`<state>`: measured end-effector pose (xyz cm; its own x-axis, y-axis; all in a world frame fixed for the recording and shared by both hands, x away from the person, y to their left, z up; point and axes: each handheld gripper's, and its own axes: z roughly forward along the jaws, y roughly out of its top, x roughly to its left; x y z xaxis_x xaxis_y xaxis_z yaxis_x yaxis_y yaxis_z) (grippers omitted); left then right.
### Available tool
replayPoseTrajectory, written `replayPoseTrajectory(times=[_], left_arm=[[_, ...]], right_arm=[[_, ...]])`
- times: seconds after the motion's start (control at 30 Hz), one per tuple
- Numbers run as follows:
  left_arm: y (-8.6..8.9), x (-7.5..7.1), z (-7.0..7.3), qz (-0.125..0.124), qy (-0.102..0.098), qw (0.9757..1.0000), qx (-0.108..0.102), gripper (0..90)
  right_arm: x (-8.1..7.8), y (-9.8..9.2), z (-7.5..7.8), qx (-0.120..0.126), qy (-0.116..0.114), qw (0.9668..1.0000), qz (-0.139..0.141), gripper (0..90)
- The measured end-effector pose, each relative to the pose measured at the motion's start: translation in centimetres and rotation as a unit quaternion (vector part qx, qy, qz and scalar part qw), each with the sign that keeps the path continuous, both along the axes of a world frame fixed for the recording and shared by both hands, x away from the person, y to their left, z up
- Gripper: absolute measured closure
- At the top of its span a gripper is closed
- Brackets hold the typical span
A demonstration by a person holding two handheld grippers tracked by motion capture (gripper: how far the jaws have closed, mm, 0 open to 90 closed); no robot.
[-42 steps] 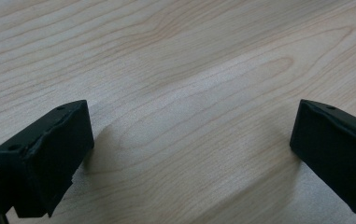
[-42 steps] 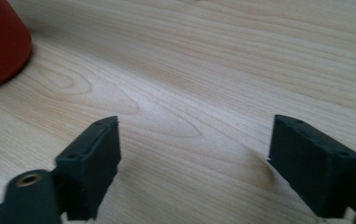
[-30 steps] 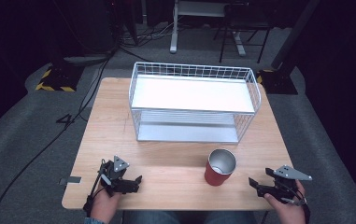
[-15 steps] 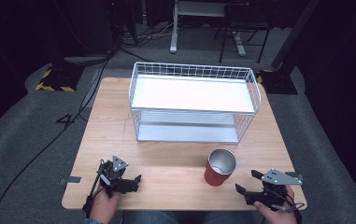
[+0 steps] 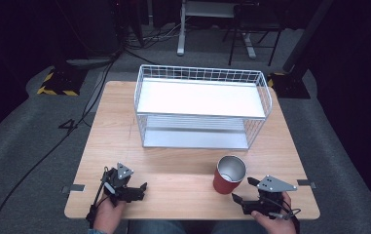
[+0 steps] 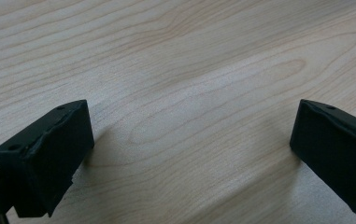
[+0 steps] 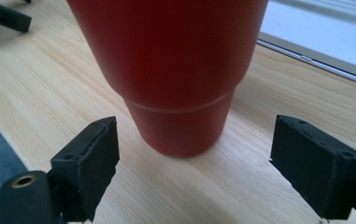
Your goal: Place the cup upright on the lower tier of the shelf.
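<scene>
One red cup (image 5: pixel 230 174), upright with nothing visible inside, stands near the table's (image 5: pixel 183 187) front edge, before one bare two-shelf wire rack (image 5: pixel 202 107). My right gripper (image 5: pixel 245 194), jaws spread, has moved in to face its base, not touching. My left gripper (image 5: pixel 137 190) rests spread at the front-left corner.

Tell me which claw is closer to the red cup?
The right claw. The red cup stands just ahead of its open jaws; the left claw faces only bare table.
</scene>
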<state>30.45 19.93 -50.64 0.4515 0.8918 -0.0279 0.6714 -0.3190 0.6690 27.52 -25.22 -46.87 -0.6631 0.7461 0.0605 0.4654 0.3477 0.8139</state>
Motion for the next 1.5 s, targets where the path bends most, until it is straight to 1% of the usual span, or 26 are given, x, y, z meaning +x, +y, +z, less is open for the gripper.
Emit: replayPoseTrajectory(times=[0.2,0.3,0.37,0.43,0.5,0.6,1.03,1.13,1.2,1.3,1.37,1.5], left_arm=[[0.0,0.0,0.0,0.001,-0.001,1.0000,-0.001,0.1],[0.0,0.1,0.0,0.000,0.000,1.0000,0.000,0.1],[0.0,0.1,0.0,0.000,0.000,1.0000,0.000,0.1],[0.0,0.0,0.0,0.001,-0.001,1.0000,-0.001,0.1],[0.0,0.1,0.0,0.001,-0.001,1.0000,-0.001,0.1],[0.0,0.1,0.0,0.000,0.000,1.0000,0.000,0.1],[0.0,0.0,0.0,0.001,-0.001,1.0000,-0.001,0.1],[0.0,0.1,0.0,0.000,0.000,1.0000,0.000,0.1],[0.0,0.0,0.0,0.001,-0.001,1.0000,-0.001,0.1],[0.0,0.1,0.0,0.000,0.000,1.0000,0.000,0.1],[0.0,0.0,0.0,0.001,-0.001,1.0000,-0.001,0.1],[0.0,0.1,0.0,0.000,0.000,1.0000,0.000,0.1]], right_arm=[[0.5,0.7,-0.8,0.026,0.000,0.9996,-0.007,15.7],[0.7,1.2,-1.1,0.034,-0.001,0.9994,-0.005,15.6],[1.0,1.7,-1.3,0.038,-0.001,0.9993,0.002,15.7],[1.2,2.0,-1.6,0.037,-0.001,0.9993,0.008,15.1],[1.4,2.3,-1.8,0.035,-0.003,0.9994,0.002,15.3],[1.7,2.7,-2.0,0.038,0.000,0.9993,-0.006,15.3],[2.6,3.7,-2.9,0.032,-0.006,0.9994,-0.013,14.6],[2.7,4.0,-3.1,0.034,-0.015,0.9992,-0.016,14.6],[2.7,4.1,-3.2,0.034,-0.020,0.9991,-0.013,14.7],[2.7,4.2,-3.2,0.033,-0.021,0.9991,-0.014,15.5],[2.6,4.3,-3.2,0.028,-0.027,0.9990,-0.021,16.2],[2.5,4.4,-3.2,0.020,-0.036,0.9988,-0.024,16.9]])
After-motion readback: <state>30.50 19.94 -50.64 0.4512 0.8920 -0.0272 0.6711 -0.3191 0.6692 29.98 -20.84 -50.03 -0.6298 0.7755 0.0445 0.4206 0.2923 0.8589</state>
